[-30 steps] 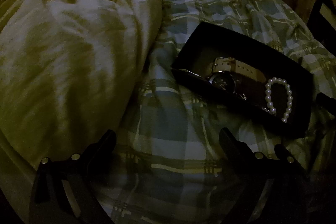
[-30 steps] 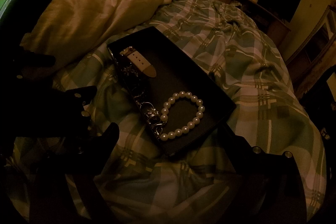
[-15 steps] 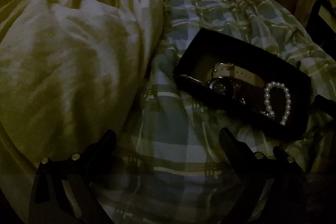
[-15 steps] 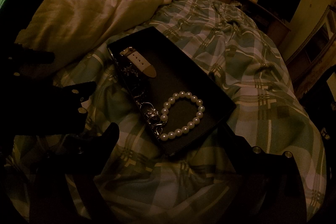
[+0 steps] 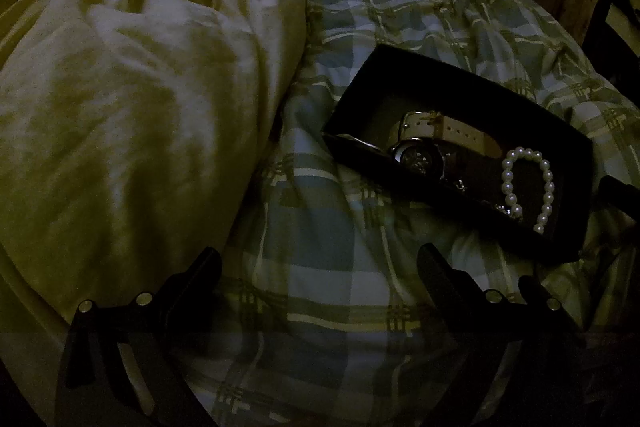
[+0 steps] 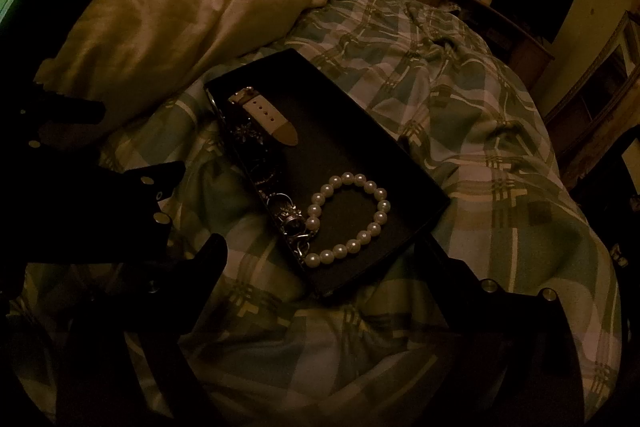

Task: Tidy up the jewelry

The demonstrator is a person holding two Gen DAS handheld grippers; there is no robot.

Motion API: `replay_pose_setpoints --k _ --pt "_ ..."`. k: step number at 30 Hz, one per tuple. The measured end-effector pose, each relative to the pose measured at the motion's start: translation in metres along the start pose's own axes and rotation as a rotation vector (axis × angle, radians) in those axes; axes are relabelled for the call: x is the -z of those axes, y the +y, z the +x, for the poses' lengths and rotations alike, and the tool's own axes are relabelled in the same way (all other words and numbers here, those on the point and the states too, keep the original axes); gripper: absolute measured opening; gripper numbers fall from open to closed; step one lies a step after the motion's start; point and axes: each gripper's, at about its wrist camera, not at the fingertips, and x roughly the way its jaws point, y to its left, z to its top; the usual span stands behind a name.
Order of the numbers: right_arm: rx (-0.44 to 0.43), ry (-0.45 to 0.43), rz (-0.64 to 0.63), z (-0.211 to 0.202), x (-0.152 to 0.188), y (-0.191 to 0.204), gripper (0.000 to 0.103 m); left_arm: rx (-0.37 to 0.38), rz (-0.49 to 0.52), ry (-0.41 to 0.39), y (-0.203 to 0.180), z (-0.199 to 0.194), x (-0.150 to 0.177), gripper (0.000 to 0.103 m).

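We hold both grippers, left gripper [image 5: 320, 267] and right gripper [image 6: 324, 263], spread wide and empty above the plaid bedspread [image 5: 320, 267]; the black tray [image 6: 360, 131] holds a pearl bracelet [image 6: 348, 219] and a watch [image 5: 420, 155].

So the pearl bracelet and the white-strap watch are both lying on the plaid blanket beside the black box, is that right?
Not quite: the pearl bracelet and the white-strap watch lie inside the black box, not beside it. The box itself rests on the plaid blanket. The right wrist view shows this most clearly.
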Motion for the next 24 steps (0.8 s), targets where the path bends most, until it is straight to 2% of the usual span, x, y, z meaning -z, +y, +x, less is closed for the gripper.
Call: replay_pose_setpoints --k 24 --pt "0.002 0.002 -0.003 0.0005 -0.0019 0.0047 0.093 0.001 0.001 0.0 0.0006 0.0002 -0.0002 0.096"
